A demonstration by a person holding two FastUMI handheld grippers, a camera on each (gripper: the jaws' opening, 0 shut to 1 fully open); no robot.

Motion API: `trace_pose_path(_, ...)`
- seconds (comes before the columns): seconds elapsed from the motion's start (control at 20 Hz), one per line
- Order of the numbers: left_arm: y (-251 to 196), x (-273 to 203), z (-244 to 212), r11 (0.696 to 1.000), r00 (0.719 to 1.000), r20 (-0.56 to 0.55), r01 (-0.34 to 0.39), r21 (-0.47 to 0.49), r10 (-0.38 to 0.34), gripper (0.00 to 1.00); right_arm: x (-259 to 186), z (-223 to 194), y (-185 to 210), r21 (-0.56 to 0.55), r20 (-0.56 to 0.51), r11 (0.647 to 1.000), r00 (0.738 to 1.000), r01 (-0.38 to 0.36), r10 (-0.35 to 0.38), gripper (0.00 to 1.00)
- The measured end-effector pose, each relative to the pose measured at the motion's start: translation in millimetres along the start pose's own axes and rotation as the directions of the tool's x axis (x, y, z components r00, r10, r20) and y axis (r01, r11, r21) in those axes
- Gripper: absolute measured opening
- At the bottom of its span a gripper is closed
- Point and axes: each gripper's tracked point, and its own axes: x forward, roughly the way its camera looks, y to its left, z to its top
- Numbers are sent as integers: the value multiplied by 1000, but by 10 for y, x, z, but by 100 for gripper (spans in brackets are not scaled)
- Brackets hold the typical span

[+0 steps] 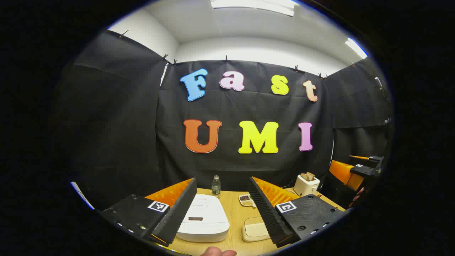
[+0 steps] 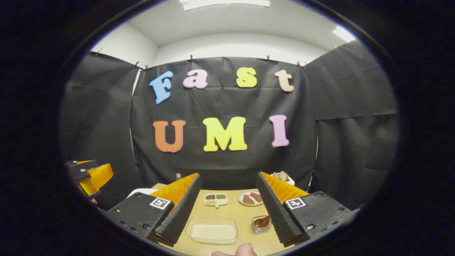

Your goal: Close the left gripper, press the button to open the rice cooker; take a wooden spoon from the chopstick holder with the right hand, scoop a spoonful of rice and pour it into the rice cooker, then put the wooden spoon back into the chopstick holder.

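Note:
The white rice cooker (image 1: 203,219) sits lid-down on the wooden table, low between the fingers of my left gripper (image 1: 222,183), which is open and holds nothing. A small brown button (image 1: 195,219) shows on the lid's front. My right gripper (image 2: 228,177) is open too and holds nothing. Below it lie a clear tray of rice (image 2: 212,231) and a small clear holder (image 2: 261,223) with something brown inside. The rice tray (image 1: 256,229) also lies right of the cooker. The cooker's edge (image 2: 139,192) peeks out behind the right gripper's left finger.
A green bottle (image 1: 215,185) stands at the table's back. A sectioned dish (image 2: 215,199) and a plate of brown pieces (image 2: 250,198) lie mid-table. A toaster (image 1: 306,184) stands at the back right. The other gripper (image 1: 366,169) hovers far right. A fingertip (image 2: 245,249) shows at the bottom.

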Motion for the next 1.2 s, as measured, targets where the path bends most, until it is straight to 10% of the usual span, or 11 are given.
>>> trace_pose_path(1.2, 24, -1, -139, 1000, 999, -33, 12, -6, -12, 94, -37, -89, -135, 2, -9, 1000, 1000, 23, -23, 100)
